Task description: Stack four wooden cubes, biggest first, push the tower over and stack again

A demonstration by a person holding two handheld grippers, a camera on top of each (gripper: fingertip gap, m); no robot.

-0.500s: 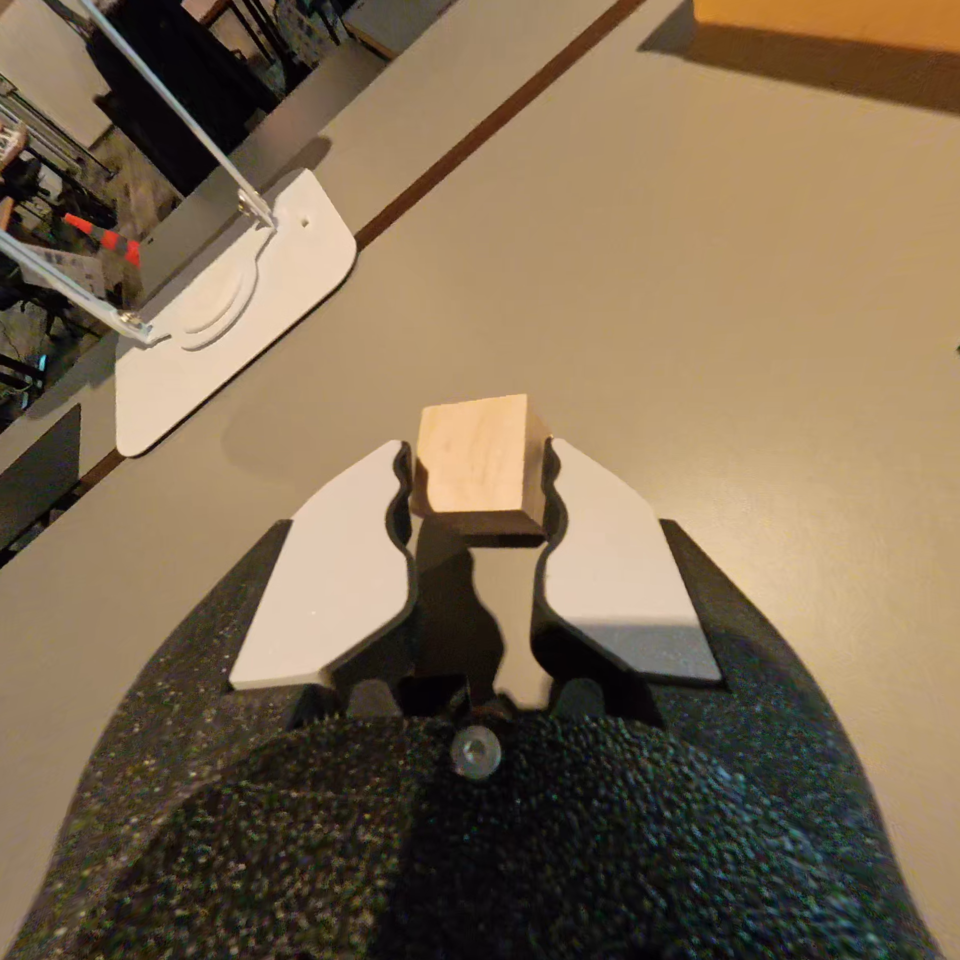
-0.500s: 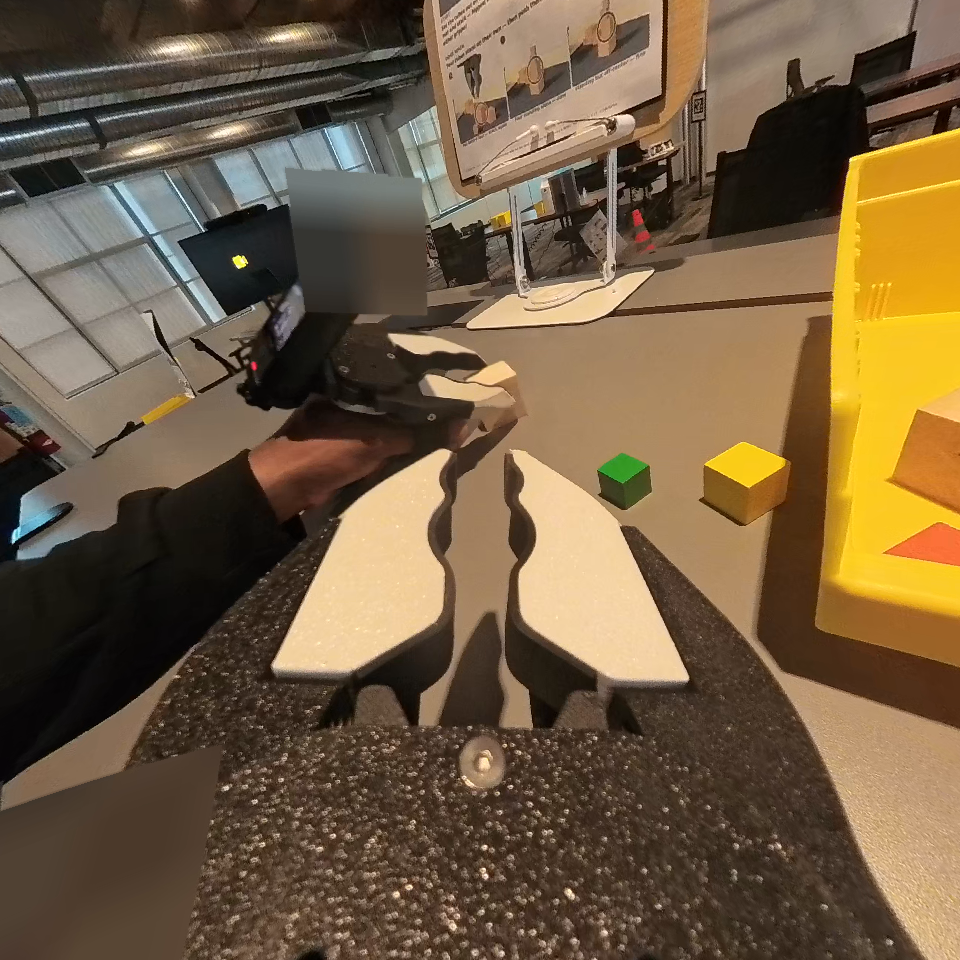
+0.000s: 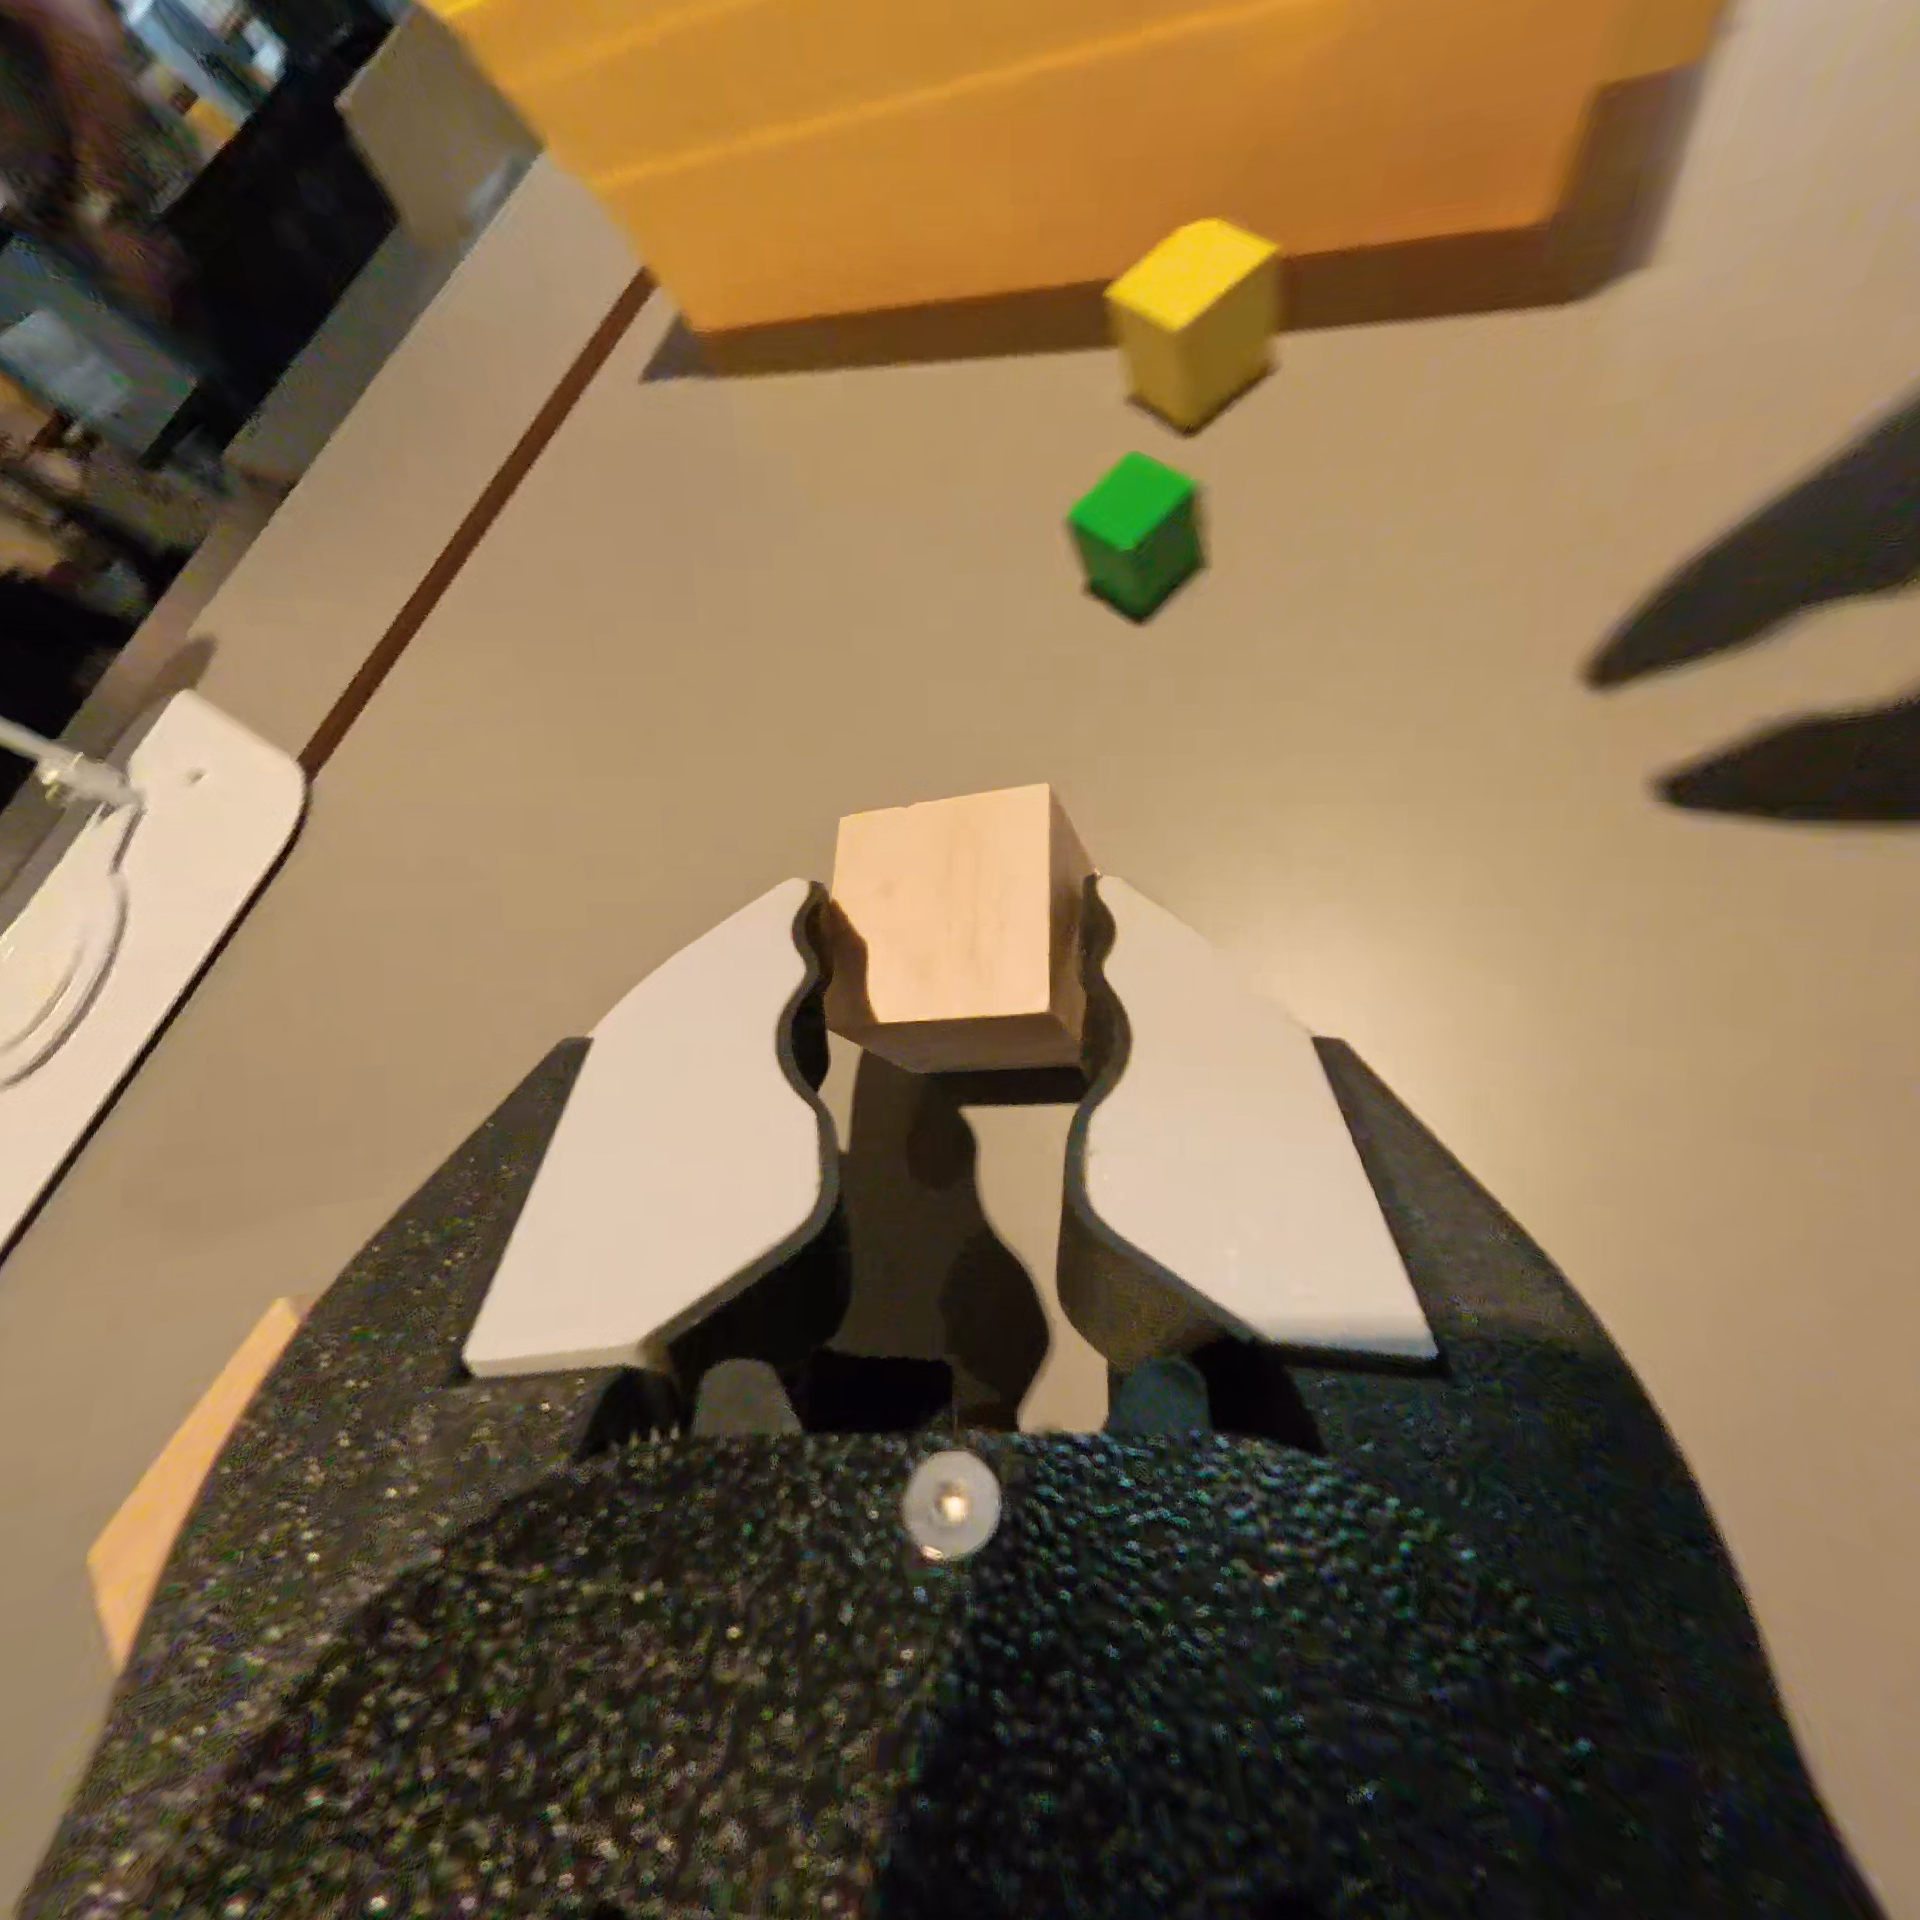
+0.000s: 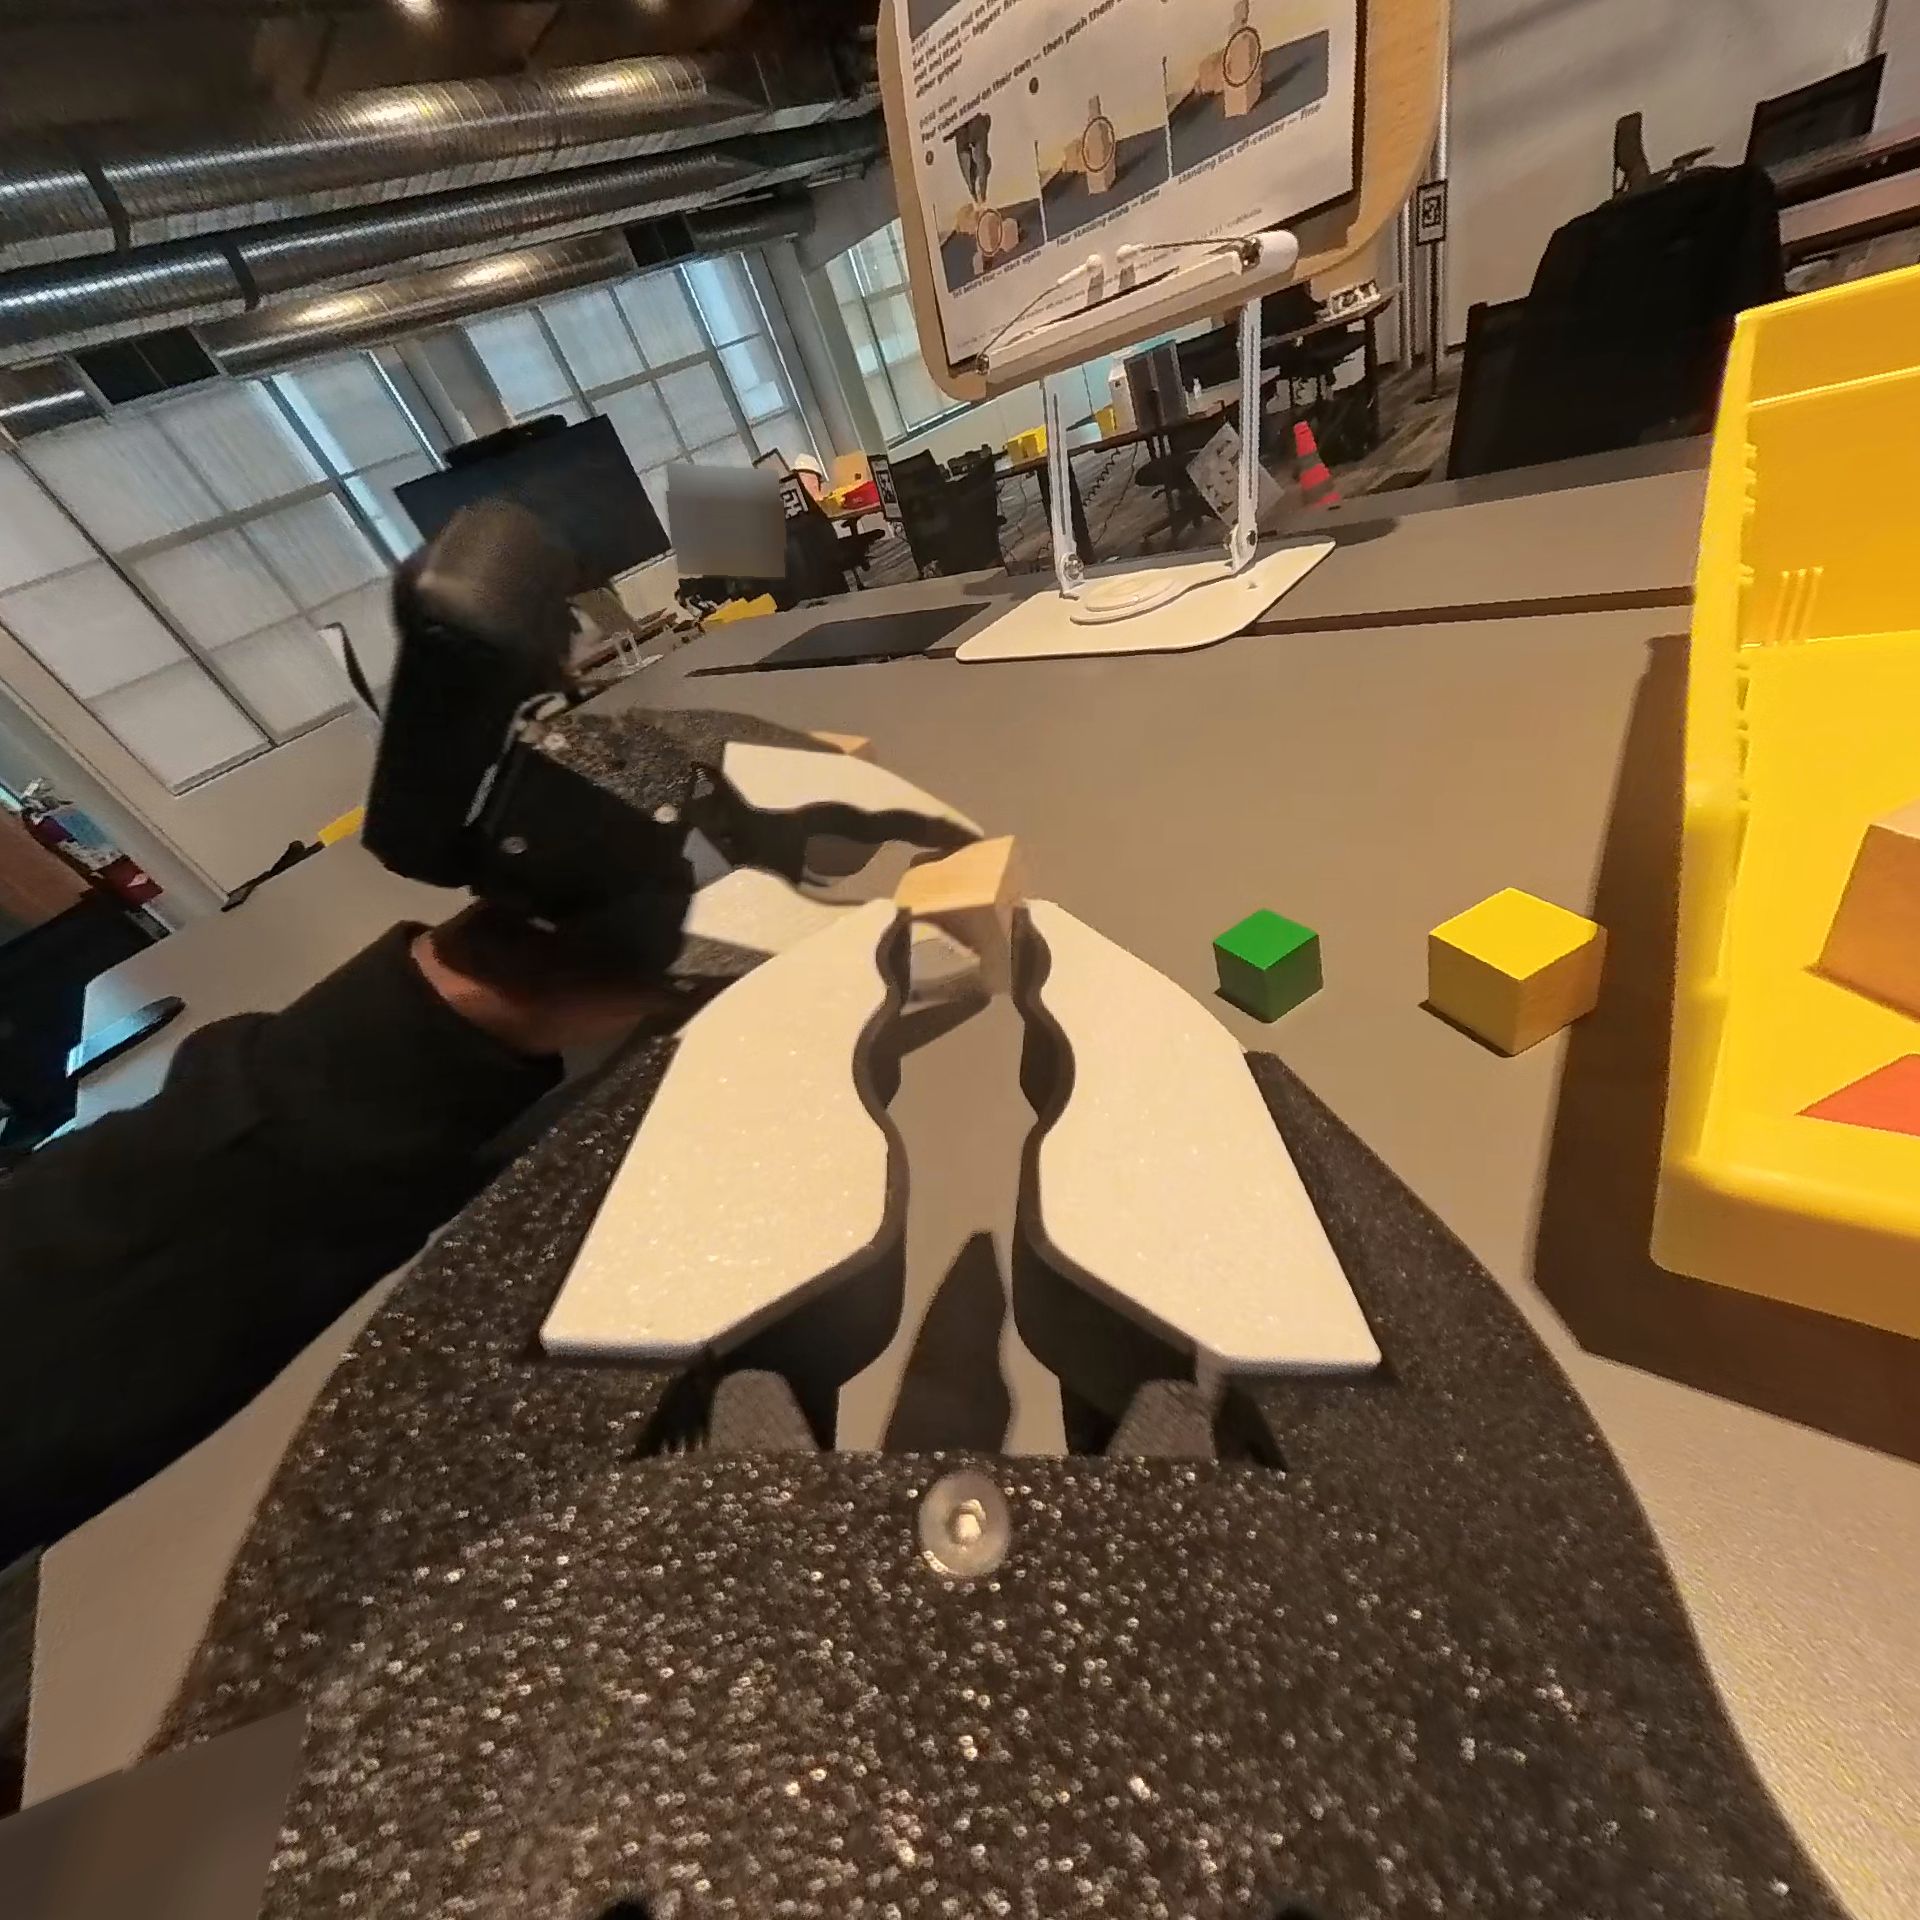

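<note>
A: Start with the biggest thing. What lies ahead of the left gripper point(image 3: 961, 940)?

B: The yellow plastic bin point(image 3: 1039, 135), far ahead of its fingertips. A large plain wooden cube point(image 4: 1881, 920) sits inside it, to the right of the right gripper point(image 4: 961, 935). Another pale wooden block edge point(image 3: 177, 1475) shows low on the left gripper's left side; I cannot tell which cube it is.

A: And smaller?

B: The yellow painted wooden cube point(image 3: 1195, 322) stands ahead and to the right, just before the bin, and the green painted wooden cube point(image 3: 1135, 535) is nearer, apart from it. The natural-wood cube point(image 3: 961, 935) is clamped between the left gripper's fingertips, held clear above the grey tabletop point(image 3: 1455, 1039).

A: The right gripper?

B: Its jaws stand slightly parted and hold nothing; it hovers with the held cube just beyond its tips.

A: What could go wrong?

B: The cube sits at the very tips and looks slightly skewed, so I judge it could twist or slip out on release. Blur suggests a fast swing, which may knock the green cube.

A: Against half a second ago?

B: The left gripper has turned towards the bin; the green and yellow cubes now show in its view, where only bare table and the white stand base point(image 3: 135, 935) did. The grip is unchanged.
</note>
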